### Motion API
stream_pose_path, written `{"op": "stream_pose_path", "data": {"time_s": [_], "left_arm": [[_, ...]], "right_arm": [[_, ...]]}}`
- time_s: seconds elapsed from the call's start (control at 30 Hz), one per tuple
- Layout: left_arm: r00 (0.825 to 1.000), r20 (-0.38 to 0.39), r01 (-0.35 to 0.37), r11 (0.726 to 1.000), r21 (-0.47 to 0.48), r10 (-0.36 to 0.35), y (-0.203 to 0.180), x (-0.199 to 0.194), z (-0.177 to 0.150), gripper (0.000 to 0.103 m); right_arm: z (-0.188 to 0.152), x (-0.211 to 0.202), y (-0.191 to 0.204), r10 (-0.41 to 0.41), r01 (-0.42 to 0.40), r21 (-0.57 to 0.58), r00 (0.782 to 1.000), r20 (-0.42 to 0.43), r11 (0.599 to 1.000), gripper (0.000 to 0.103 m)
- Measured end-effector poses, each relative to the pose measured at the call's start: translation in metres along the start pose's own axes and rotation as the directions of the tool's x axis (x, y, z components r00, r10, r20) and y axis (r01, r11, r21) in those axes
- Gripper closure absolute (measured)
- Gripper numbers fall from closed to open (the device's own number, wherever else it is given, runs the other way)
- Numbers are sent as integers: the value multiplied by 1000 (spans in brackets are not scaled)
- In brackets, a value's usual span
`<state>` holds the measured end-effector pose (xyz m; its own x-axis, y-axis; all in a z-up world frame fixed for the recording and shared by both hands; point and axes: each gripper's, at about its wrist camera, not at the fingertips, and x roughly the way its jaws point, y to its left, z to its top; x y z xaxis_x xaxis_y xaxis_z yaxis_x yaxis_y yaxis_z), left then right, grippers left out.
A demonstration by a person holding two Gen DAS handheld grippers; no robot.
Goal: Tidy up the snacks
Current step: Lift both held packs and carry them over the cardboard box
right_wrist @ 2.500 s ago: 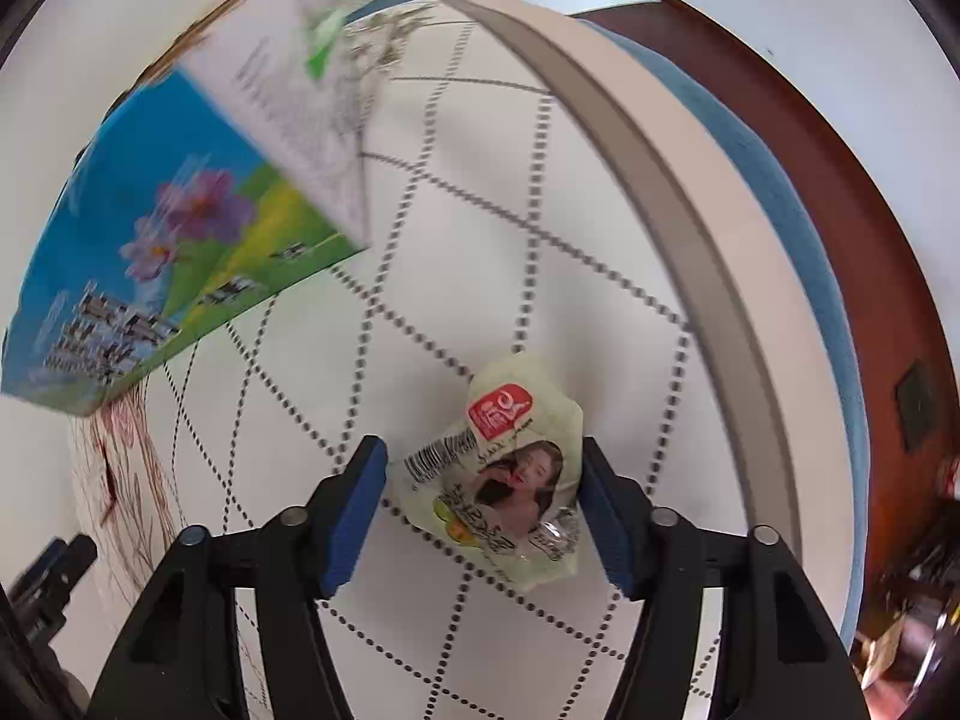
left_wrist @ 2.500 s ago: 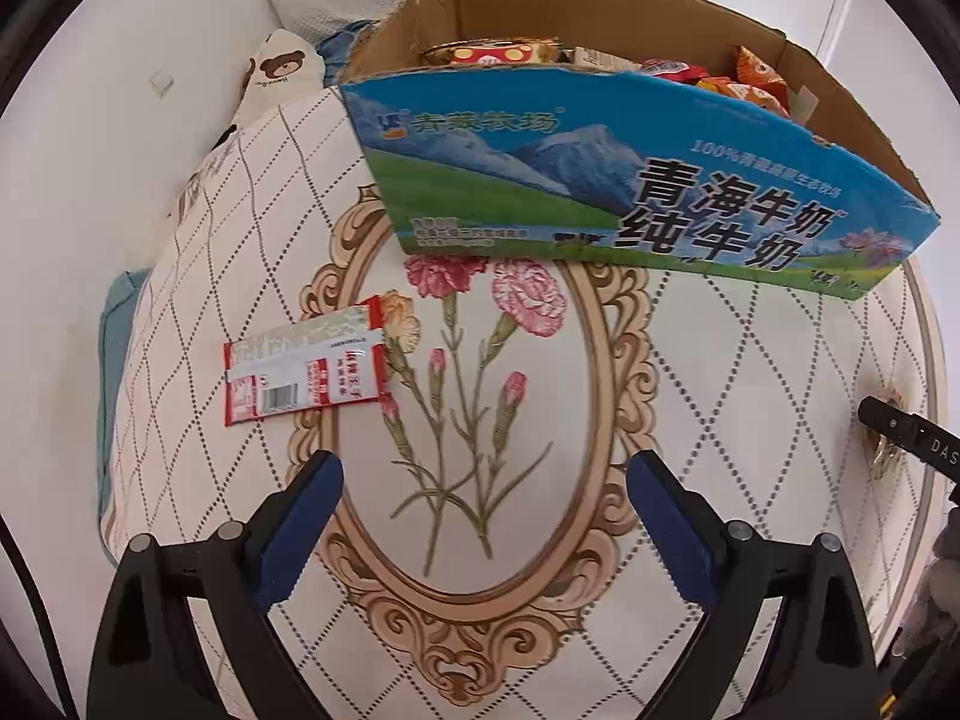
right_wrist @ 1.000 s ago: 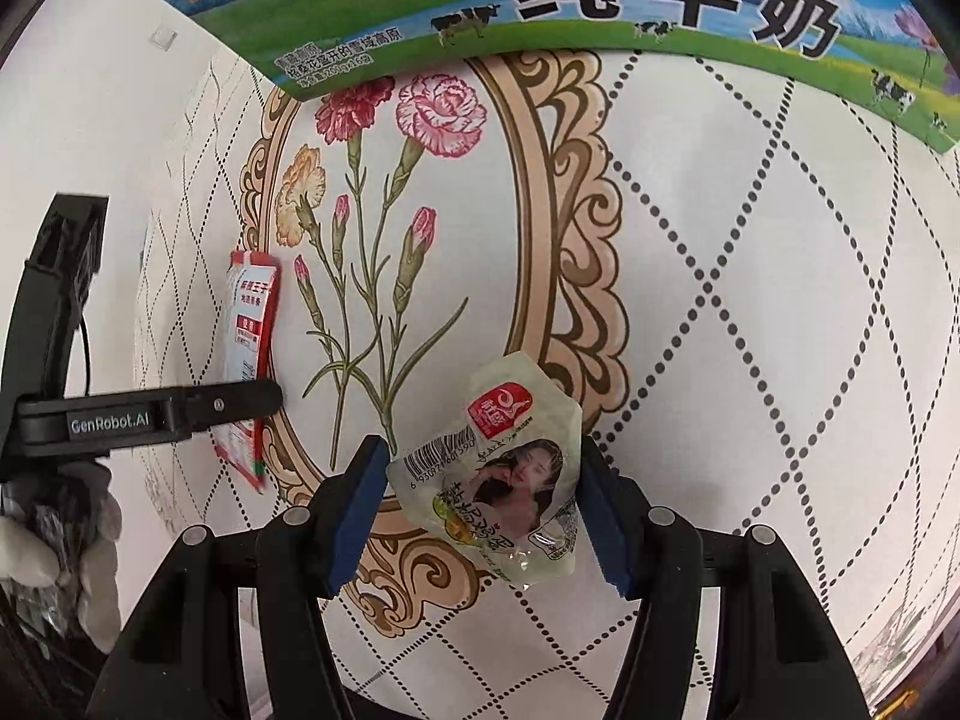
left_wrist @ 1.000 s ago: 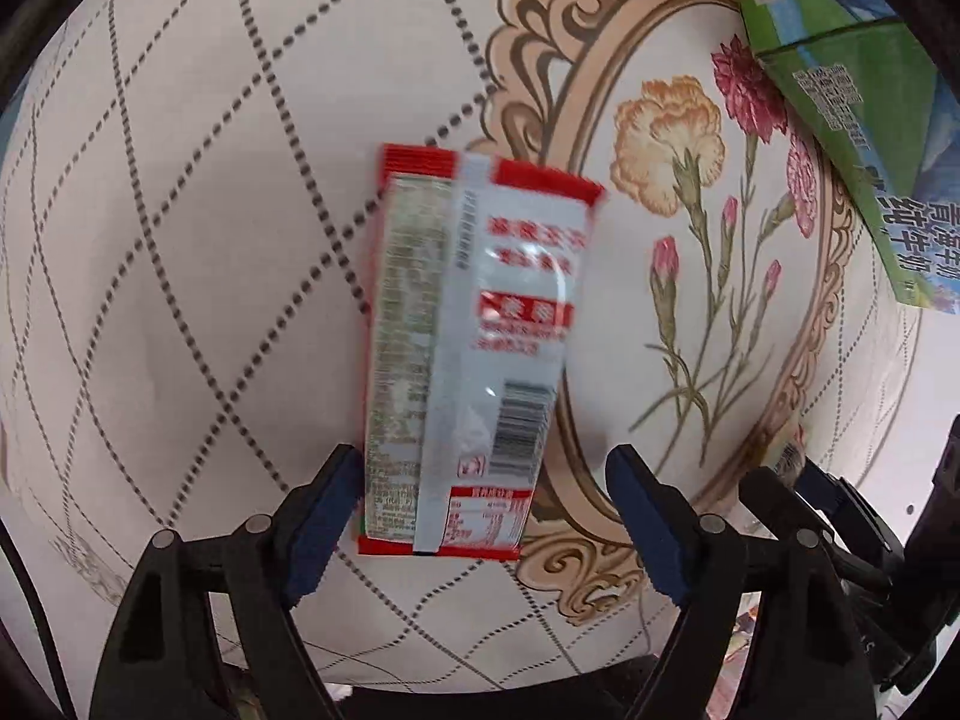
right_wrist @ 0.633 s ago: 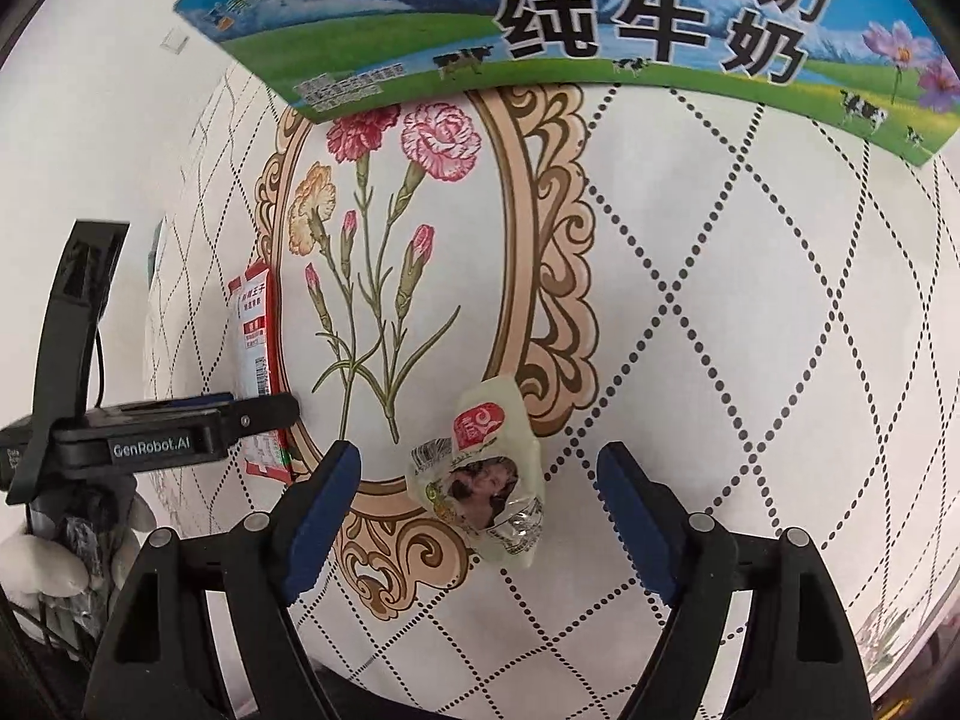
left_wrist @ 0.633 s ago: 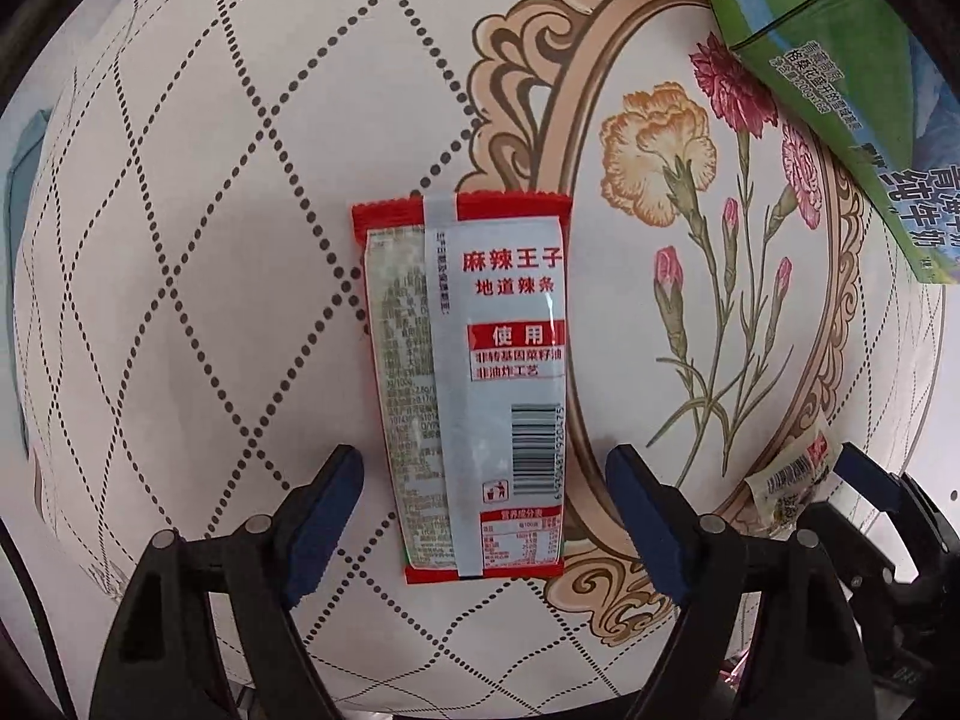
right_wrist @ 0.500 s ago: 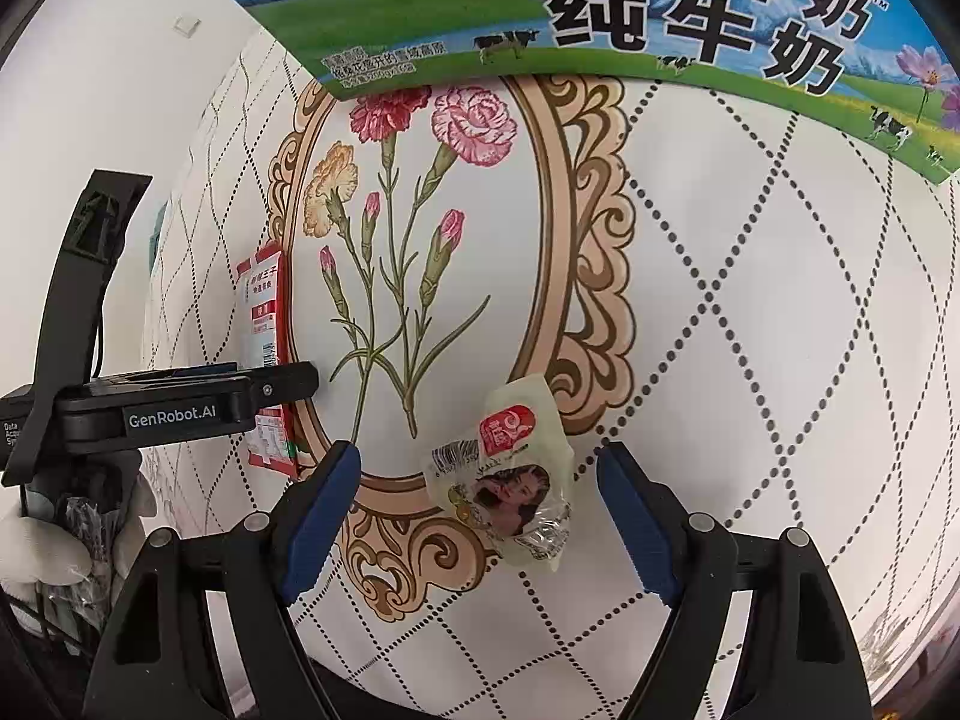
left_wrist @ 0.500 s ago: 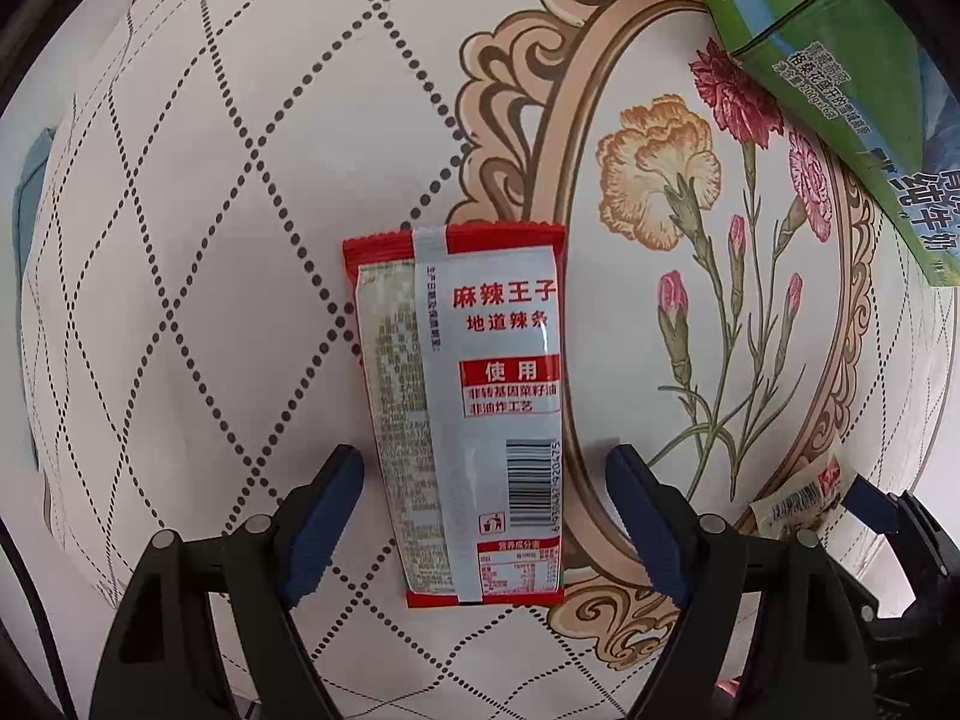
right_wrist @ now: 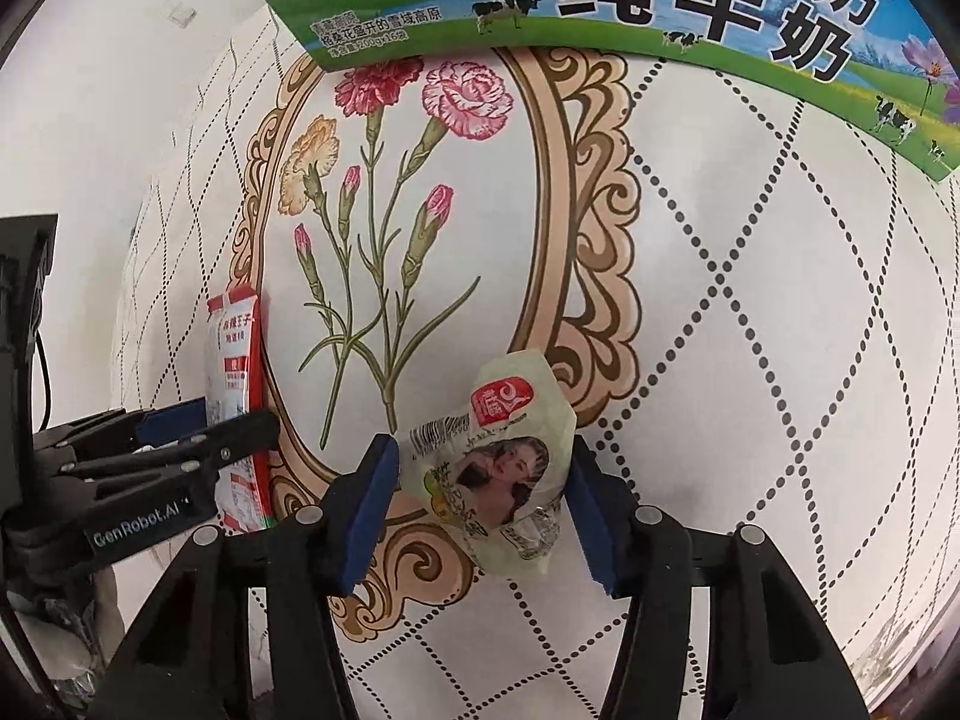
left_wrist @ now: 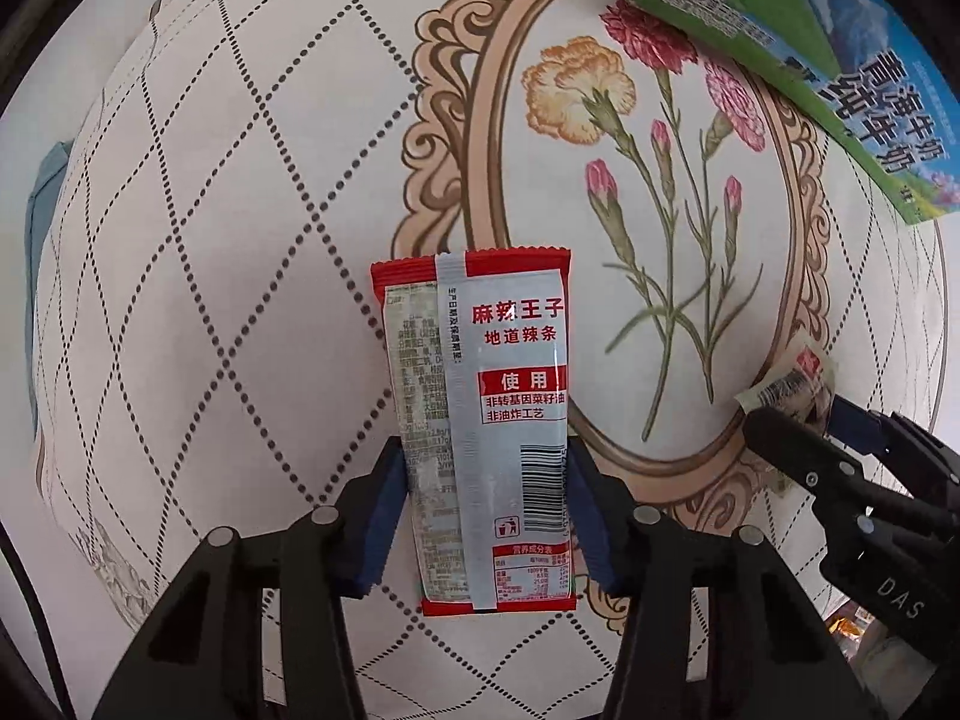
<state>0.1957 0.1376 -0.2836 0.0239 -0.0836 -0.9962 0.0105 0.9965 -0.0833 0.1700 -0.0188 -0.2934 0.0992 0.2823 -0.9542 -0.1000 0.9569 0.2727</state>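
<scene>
The left gripper (left_wrist: 483, 516) has its jaws closed on a red and silver snack packet (left_wrist: 480, 420) over the flower-printed bench (left_wrist: 240, 240). The right gripper (right_wrist: 480, 504) clamps a pale green snack pouch (right_wrist: 498, 468). A milk carton box (right_wrist: 660, 6) lies at twelve o'clock, beyond both.

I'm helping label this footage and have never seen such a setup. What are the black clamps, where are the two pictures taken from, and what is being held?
No robot here: a person holds a two-finger clamp in each hand, with a wide-angle camera on each looking along its fingers. One picture is from the left tool, the other from the right tool. Each also glimpses the other at its edge. Below is a quilted surface printed with carnations. The left tool is shut on a red and silver snack packet. The right tool is shut on a pale green snack pouch showing a woman's face. Behind stands a blue and green milk carton box.
</scene>
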Motion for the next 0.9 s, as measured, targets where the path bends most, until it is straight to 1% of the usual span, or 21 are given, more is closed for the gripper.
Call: {"op": "stream_pose_path", "data": {"time_s": [0.17,0.23,0.37,0.43,0.53,0.63,0.7,0.77,0.8,0.87,0.9], "left_arm": [[999,-13,34,999,-2,-34,-15,-1,-8,55],[999,-7,52,999,-1,-52,-25,-3,-20,55],[998,21,66,997,30,-67,-46,-24,-21,56],[995,45,87,995,50,-89,-50,-45,-10,56],[988,83,125,988,85,-132,-69,-75,3,56],[976,130,156,978,140,-175,-92,-109,21,56],[967,150,180,968,177,-207,-97,-125,37,56],[957,166,202,958,204,-237,-108,-140,52,56],[953,174,207,953,223,-248,-104,-147,52,56],[949,193,197,947,254,-249,-109,-161,69,56],[949,201,182,944,275,-242,-117,-167,83,56]], "right_arm": [[-3,0,-1,13,-13,-11,1000,16,1000,46],[-4,-3,-3,20,-20,-9,1000,21,1000,46],[-11,-18,-10,49,-49,13,997,54,999,46],[-13,-33,-17,67,-69,19,995,72,997,46],[-15,-58,-25,83,-85,18,990,112,996,46],[-12,-90,-34,102,-107,20,982,161,994,46],[-8,-114,-36,109,-116,23,973,202,993,46],[2,-137,-43,111,-120,24,964,240,992,46],[8,-149,-48,112,-123,23,958,263,992,46],[22,-169,-55,105,-118,25,948,300,993,46],[32,-176,-57,101,-116,27,943,316,993,46]]}}
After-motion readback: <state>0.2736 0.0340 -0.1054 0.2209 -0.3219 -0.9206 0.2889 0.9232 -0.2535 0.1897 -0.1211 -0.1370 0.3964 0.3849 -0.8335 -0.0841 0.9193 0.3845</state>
